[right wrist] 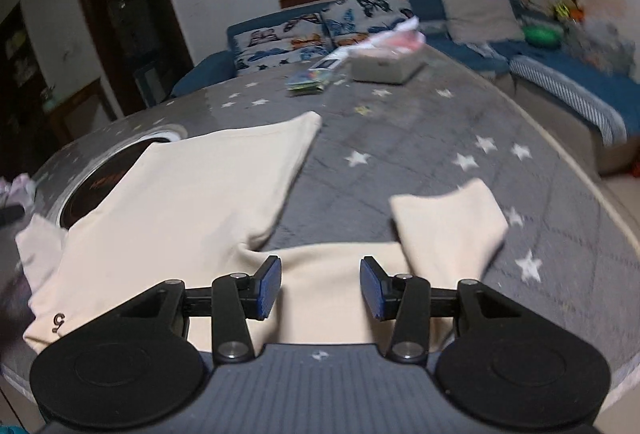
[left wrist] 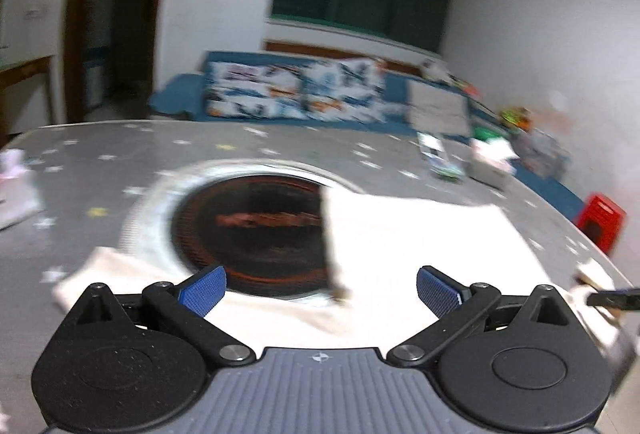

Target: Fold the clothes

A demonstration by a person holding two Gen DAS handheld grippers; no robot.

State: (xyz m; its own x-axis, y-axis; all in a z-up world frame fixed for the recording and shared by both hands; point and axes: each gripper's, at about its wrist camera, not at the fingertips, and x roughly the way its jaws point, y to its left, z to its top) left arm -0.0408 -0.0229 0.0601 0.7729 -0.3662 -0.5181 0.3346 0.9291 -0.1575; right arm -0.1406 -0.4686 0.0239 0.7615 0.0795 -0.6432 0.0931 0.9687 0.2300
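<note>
Garment [right wrist: 192,193] near table edge [right wrist: 576,169], folded

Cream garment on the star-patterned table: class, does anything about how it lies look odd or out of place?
Yes. The cream garment lies partly over the round burner set into the table, covering its right edge. One part is flipped up unevenly. Both grippers, left and right, are open, holding nothing.

The shirt [right wrist: 192,185] is spread on the table [right wrist: 400,121], partly over the hob [left wrist: 256,226], with a box [right wrist: 386,67] behind it.
</note>
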